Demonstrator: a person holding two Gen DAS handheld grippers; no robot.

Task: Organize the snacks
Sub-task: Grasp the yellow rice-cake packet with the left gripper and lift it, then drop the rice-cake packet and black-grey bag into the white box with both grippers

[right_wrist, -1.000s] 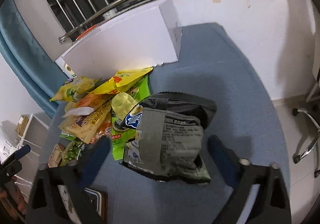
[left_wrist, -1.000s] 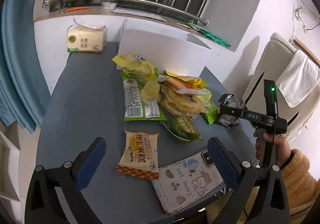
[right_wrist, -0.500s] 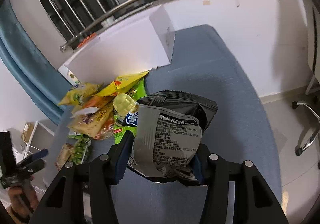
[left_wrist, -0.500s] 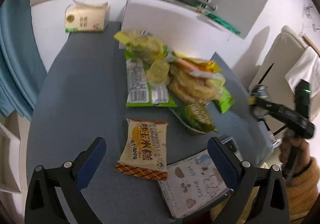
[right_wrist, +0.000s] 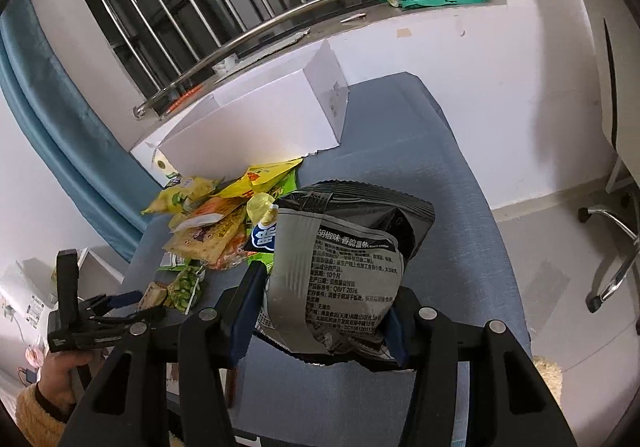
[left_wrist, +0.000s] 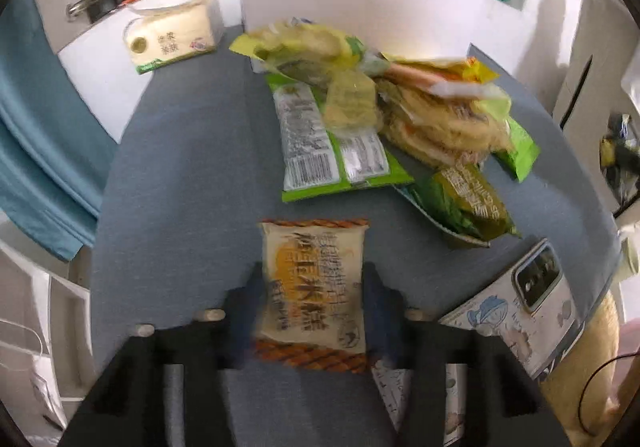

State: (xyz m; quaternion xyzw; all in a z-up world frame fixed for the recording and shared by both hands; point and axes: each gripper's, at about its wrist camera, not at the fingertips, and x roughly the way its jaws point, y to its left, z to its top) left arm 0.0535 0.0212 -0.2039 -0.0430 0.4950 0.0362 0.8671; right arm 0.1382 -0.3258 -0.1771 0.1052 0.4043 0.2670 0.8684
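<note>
Right gripper (right_wrist: 322, 311) clamped on black chip bag (right_wrist: 340, 267), above blue table (right_wrist: 460, 207); left gripper (left_wrist: 312, 295) closed round orange rice-cake packet (left_wrist: 312, 287) (blurred). Squeeze lightly, lift straight, carry toward white box (right_wrist: 256, 123)

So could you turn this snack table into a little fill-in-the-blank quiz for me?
1. The right claw is clamped on a snack bag printed in grey and ____.
2. The left claw is closing around an orange-trimmed packet that lies ____ the snack pile, not on it.
3. The open box behind the pile is coloured ____.
4. The tabletop is covered in ____ fabric.

Missing words: black; apart from; white; blue
</note>
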